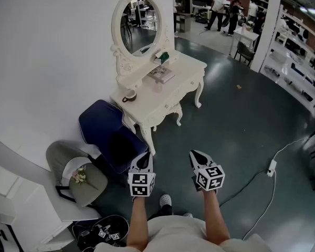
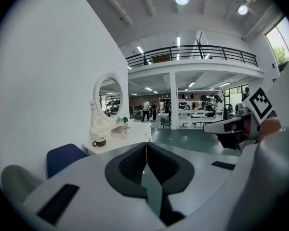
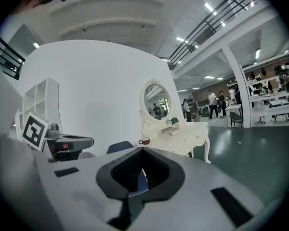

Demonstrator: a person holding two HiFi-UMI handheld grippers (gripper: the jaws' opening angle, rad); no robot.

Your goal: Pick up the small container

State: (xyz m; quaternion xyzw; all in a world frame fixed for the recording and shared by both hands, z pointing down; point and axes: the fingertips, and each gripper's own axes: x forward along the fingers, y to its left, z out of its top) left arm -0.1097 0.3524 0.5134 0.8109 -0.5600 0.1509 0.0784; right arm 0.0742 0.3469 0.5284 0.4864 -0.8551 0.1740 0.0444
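In the upper centre of the head view stands the white carved dressing table (image 1: 186, 67), with the oval white-framed mirror (image 1: 140, 25) at its back edge. The small dark round container (image 1: 129, 97) sits on its lower-left end. The blue padded chair (image 1: 107, 133) stands just lower left of the table, and the grey round chair (image 1: 79, 175) lower left of that.

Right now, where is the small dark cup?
In the head view, the small dark cup stands at the left end of the white dressing table, below the oval mirror and near the blue chair.
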